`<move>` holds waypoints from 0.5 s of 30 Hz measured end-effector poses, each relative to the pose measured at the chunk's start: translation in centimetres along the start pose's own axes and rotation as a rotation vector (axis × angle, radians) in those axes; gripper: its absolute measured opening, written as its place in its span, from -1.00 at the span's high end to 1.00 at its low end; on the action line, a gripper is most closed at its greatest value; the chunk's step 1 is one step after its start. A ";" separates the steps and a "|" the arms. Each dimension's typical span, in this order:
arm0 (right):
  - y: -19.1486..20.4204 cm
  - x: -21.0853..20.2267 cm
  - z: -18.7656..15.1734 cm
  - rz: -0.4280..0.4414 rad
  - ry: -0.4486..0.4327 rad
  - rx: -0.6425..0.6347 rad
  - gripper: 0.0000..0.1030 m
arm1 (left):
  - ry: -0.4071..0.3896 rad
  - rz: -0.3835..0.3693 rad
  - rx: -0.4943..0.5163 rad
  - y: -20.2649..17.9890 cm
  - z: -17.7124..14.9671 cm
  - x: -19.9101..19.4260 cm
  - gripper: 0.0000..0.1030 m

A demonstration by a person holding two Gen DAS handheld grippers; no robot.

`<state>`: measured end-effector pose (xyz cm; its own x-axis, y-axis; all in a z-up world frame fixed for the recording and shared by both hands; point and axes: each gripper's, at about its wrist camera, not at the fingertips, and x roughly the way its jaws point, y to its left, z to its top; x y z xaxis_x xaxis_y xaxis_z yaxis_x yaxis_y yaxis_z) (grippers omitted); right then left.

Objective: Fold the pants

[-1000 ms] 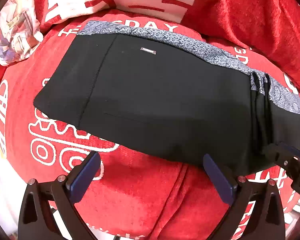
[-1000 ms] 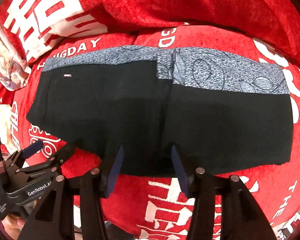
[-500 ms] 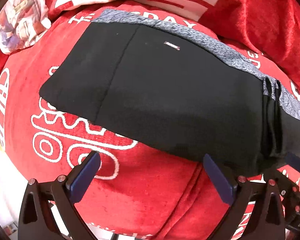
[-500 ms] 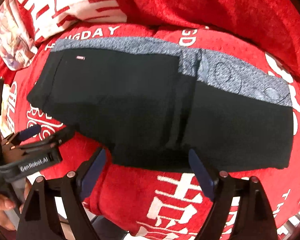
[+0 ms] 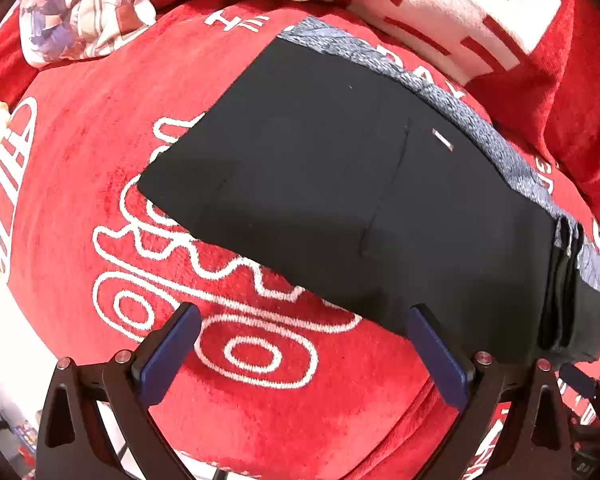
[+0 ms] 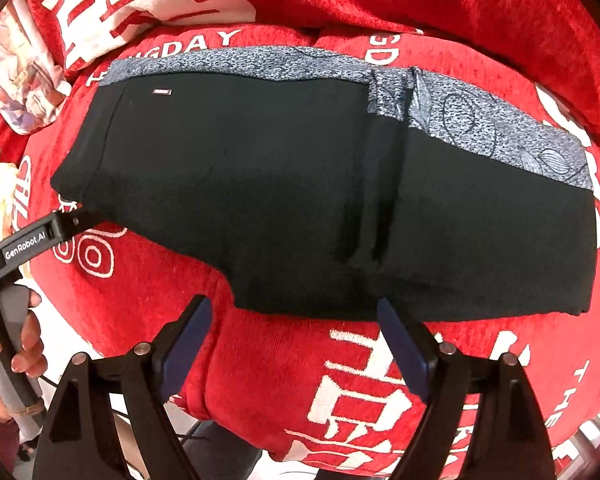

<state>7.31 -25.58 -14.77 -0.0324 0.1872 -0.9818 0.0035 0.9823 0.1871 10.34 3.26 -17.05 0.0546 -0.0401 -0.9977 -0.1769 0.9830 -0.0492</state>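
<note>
The folded black pants with a grey patterned waistband (image 6: 300, 184) lie flat on a red plush blanket printed with white characters (image 6: 284, 368), the waistband along the far edge and a bunched vertical crease right of centre. The right gripper (image 6: 296, 344) points almost straight down over the near hem, its blue-padded fingers (image 6: 404, 348) spread wide with nothing between them, the pads clear of the cloth. The left gripper (image 5: 300, 354) also points straight down, over the blanket beside the pants' near-left edge; its fingers (image 5: 168, 356) stand wide and hold nothing, the right one overlapping the hem in view. In the right wrist view a person's hand (image 6: 16, 344) wraps the left gripper's handle at the left edge. A crumpled pale printed cloth (image 5: 80, 8) lies at the far left.
</note>
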 end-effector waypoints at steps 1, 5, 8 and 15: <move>0.1 0.0 0.0 0.000 -0.001 -0.001 -0.69 | -0.001 -0.003 -0.002 0.3 0.2 0.0 -1.00; 0.5 0.1 0.1 0.003 0.001 -0.006 -0.69 | -0.004 -0.024 -0.015 0.8 0.6 0.0 -1.00; 0.7 0.2 0.0 0.006 0.005 -0.007 -0.69 | -0.006 -0.040 -0.027 1.7 1.0 0.1 -1.00; 1.1 0.6 0.0 0.027 0.013 0.005 -0.69 | -0.015 -0.151 -0.090 4.2 2.4 -0.2 -1.00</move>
<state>7.33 -24.34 -15.19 -0.0448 0.2138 -0.9759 0.0092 0.9769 0.2136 11.90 7.78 -16.92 0.1021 -0.1827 -0.9779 -0.2525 0.9461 -0.2031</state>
